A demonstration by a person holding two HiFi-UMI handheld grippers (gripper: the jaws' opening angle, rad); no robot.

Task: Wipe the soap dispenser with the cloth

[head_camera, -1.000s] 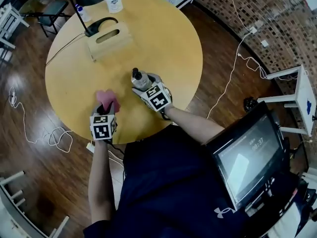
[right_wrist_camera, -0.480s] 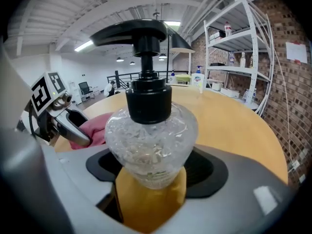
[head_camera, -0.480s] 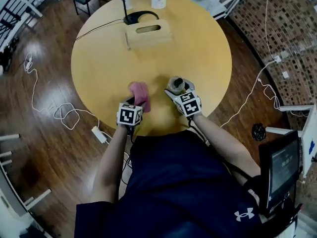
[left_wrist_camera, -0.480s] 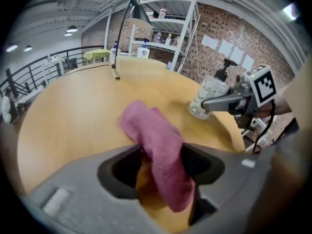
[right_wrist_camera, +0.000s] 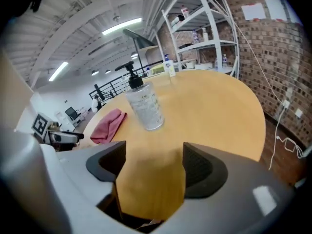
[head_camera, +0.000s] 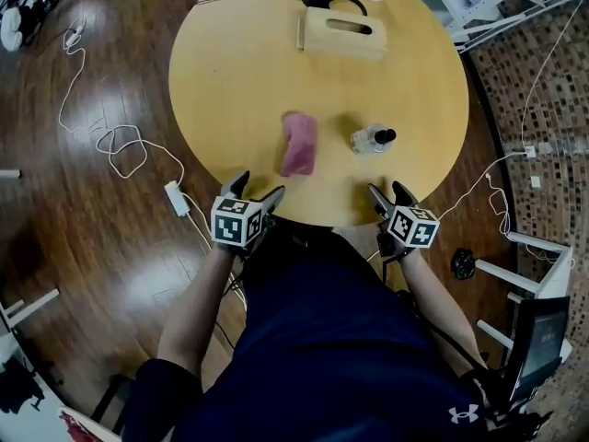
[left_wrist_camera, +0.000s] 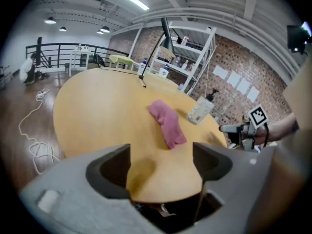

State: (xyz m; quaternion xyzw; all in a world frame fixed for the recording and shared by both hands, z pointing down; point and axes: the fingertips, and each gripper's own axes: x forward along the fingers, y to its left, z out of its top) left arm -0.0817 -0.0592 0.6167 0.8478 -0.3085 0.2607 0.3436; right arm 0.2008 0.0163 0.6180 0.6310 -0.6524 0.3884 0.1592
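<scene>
head view: the pink cloth (head_camera: 299, 143) lies loose on the round table (head_camera: 239, 81), the soap dispenser (head_camera: 372, 139) stands near it to the right, and the left gripper (head_camera: 259, 188) and right gripper (head_camera: 388, 191) hang at the table's near edge, clear of both. left gripper view: its jaws have just been opening and stand wide, with only bare tabletop between them. right gripper view: jaws wide and empty too, dispenser upright ahead; with nothing held, no wiping is under way, and whether it is done or still to do i cannot tell.
</scene>
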